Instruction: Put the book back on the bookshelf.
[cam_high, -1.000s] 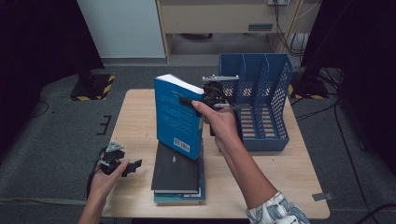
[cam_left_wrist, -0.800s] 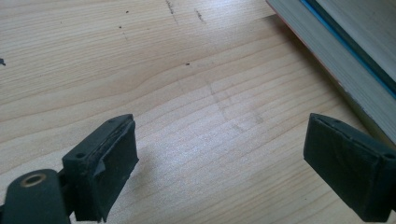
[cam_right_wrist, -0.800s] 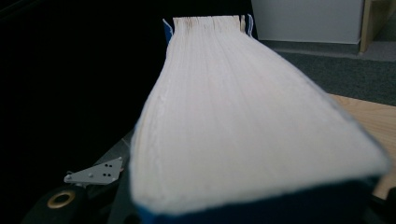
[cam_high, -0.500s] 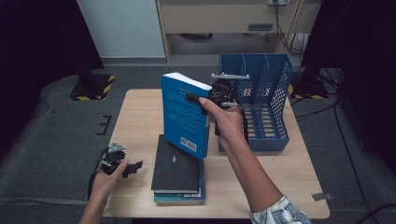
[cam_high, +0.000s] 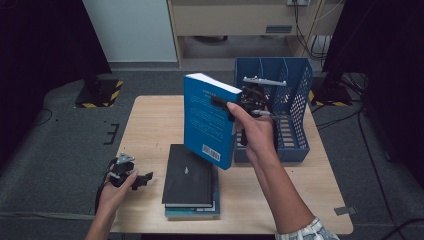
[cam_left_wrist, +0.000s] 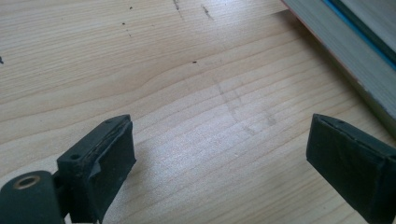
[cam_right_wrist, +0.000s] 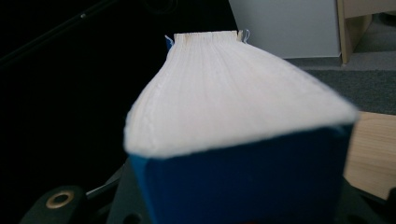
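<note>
Table (cam_high: 150, 125): wooden, bearing everything.
File rack (cam_high: 295, 100): blue, at the far right.
Blue book (cam_high: 207, 120): upright in the air, just left of the rack, above the book stack (cam_high: 190, 182).
Right gripper (cam_high: 235, 106): clamped on the blue book.
Left gripper (cam_high: 145, 178): jaws apart, low over the near left edge.

1. A wooden table (cam_high: 150, 125) stands on grey carpet (cam_high: 60, 145).
2. A black book (cam_high: 189, 175) lies on top of a teal book (cam_high: 192, 212) near the table's front edge.
3. A yellow-and-black striped base (cam_high: 97, 93) sits on the floor beyond the table's left corner.
4. A wooden cabinet (cam_high: 240, 20) stands behind.
</note>
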